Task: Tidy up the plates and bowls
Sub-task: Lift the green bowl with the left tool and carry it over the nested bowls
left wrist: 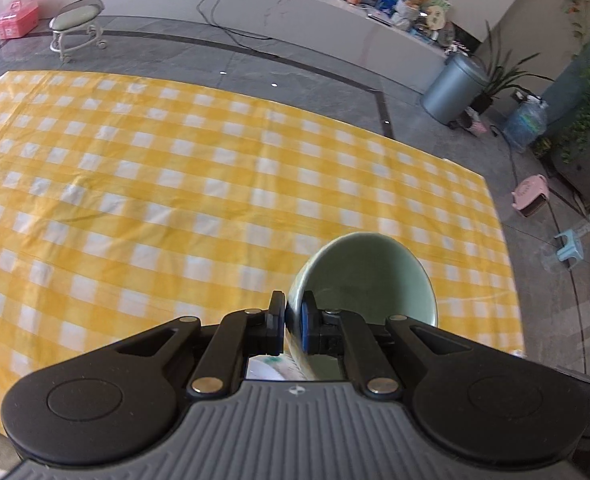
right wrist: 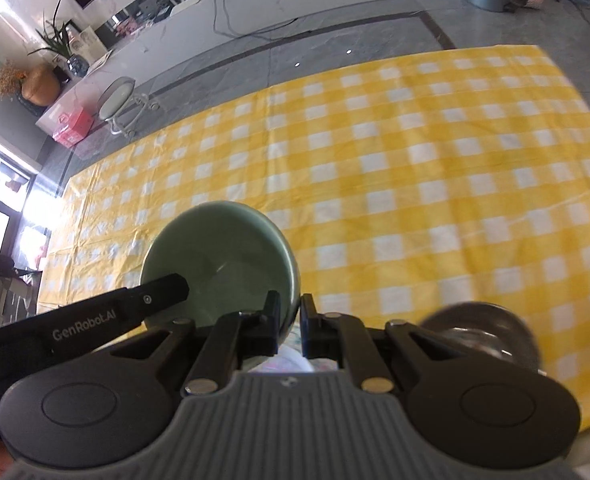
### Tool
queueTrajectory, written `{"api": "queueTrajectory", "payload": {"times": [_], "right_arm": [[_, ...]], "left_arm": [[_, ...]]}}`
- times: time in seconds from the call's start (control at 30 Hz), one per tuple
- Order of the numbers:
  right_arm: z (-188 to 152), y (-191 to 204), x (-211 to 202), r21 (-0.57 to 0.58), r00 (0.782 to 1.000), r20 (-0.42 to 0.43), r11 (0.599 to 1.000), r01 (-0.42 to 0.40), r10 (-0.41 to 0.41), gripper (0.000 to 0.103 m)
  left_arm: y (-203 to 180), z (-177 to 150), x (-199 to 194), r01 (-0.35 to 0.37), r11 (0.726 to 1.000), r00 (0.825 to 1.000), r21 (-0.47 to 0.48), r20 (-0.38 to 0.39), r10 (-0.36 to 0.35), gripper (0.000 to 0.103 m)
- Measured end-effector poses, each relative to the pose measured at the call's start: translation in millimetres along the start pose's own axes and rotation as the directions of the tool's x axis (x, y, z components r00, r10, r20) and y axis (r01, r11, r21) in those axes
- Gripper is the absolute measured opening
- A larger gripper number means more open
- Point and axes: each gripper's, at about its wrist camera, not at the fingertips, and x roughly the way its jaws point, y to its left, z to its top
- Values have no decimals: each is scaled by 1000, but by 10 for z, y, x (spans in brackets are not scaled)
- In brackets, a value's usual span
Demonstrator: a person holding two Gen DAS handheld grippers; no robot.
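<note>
A pale green bowl (left wrist: 367, 272) hangs tilted above the yellow-checked tablecloth (left wrist: 175, 184). My left gripper (left wrist: 293, 308) is shut on the bowl's left rim, one pad inside and one outside. In the right wrist view the same green bowl (right wrist: 215, 256) lies to the left, and my right gripper (right wrist: 291, 308) is shut on its right rim. A black arm of the left tool (right wrist: 95, 320) reaches over the bowl's far side. A steel bowl (right wrist: 483, 332), blurred, sits on the cloth at lower right. A white patterned dish (right wrist: 291, 360) shows below, between the fingers.
The checked cloth (right wrist: 415, 160) stretches far ahead of both grippers. On the floor beyond stand a small stool (left wrist: 79, 24), a grey bin (left wrist: 453, 88), a water jug (left wrist: 525, 124) and potted plants (left wrist: 503, 68).
</note>
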Motion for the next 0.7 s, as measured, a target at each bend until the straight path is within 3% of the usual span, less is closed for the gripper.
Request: {"api": "queueTrajectory", "payload": {"times": [0.3,0.7], "right_arm": [[-301,-706,-587,29,998,31,998,61,-62,7],[-601,-1305,-447,77,994,-42,991,107,-104,7]], "left_arm": [[-555,-420,91,79,996,993,32,-91,-76,8],[-901,-764,455,57,992,981,110,-190,-35,8]]}}
